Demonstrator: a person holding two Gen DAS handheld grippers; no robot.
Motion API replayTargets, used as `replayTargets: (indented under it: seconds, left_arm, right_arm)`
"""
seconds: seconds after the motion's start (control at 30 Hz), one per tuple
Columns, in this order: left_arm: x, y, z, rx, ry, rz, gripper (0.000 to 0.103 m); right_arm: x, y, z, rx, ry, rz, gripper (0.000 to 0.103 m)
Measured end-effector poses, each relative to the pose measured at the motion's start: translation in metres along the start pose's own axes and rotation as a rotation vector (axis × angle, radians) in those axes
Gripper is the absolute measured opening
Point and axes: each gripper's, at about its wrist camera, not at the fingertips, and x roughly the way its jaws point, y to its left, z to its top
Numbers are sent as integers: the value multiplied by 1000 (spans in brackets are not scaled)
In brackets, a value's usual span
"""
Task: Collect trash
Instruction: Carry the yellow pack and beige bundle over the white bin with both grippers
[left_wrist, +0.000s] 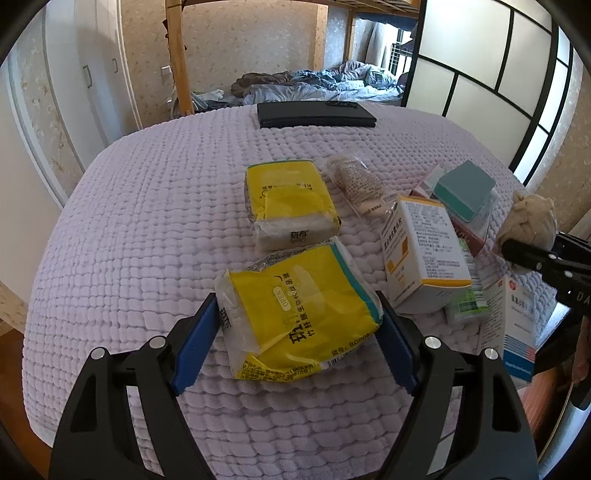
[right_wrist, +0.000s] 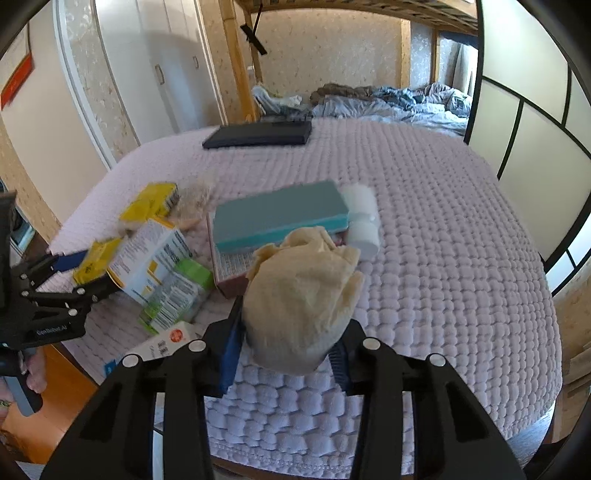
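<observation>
Where blue pads pinch, crumpled beige tissue wad (right_wrist: 303, 291).

- A tissue pack (left_wrist: 299, 310) lay on the bedspread (left_wrist: 147, 206), a second pack (left_wrist: 290, 205) just behind it.
- Boxes (left_wrist: 424, 251) were piled to their right.
- A flat case (left_wrist: 316, 115) lay at the far edge.
</observation>
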Motion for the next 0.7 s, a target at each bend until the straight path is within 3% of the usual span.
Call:
replayTargets:
  seconds: [0.43, 0.7]
  left_arm:
    - [-33, 0, -3, 13, -27, 0, 82]
    - [-45, 0, -11, -1, -13, -4, 82]
  right_arm:
    - [-42, 12, -2, -27, -36, 39, 39]
    - [-61, 26, -18, -20, -15, 118, 39]
